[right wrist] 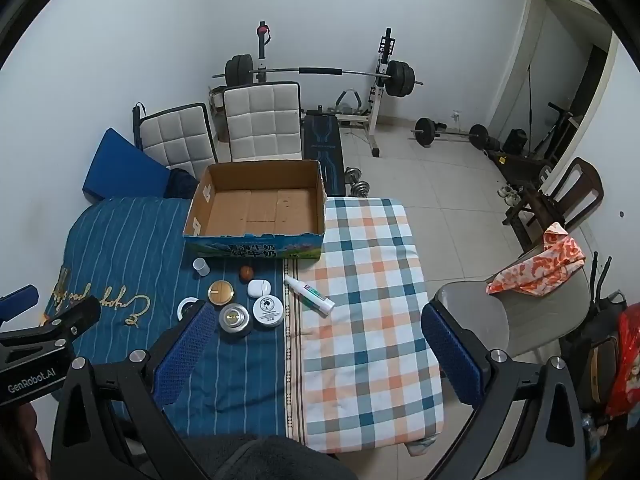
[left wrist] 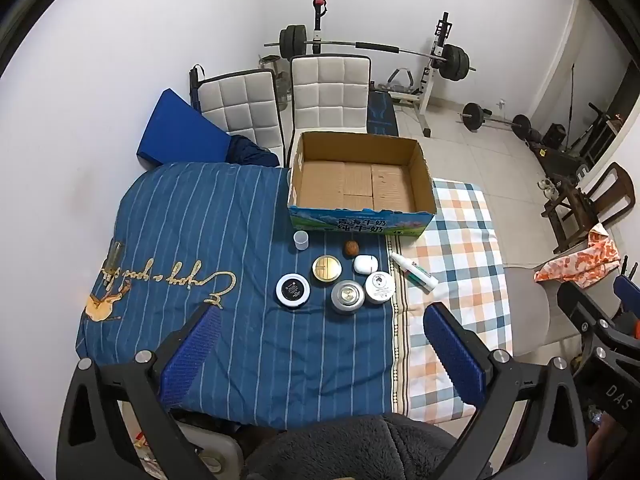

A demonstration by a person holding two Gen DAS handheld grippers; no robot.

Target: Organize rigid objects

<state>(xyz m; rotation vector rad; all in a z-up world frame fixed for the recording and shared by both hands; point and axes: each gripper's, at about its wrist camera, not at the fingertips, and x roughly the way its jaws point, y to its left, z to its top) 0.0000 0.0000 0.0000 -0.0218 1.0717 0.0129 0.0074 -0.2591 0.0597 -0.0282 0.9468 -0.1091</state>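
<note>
An open cardboard box sits on a blue striped cloth, with small items clustered just in front of it: a clear cup, a gold-lidded tin, a black-lidded jar, a silver tin, a white jar, a white case and a white tube. Well short of the box, the left gripper and right gripper hover wide open, holding nothing.

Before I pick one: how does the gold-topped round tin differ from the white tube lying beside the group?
The gold-topped tin is a low round container resting flat; the white tube is long and thin, lying on its side at a slant. The tin sits on the blue striped cloth; the tube lies on the checked cloth. The tin has neighbours close around it; the tube lies apart. Both are outside the cardboard box.
</note>
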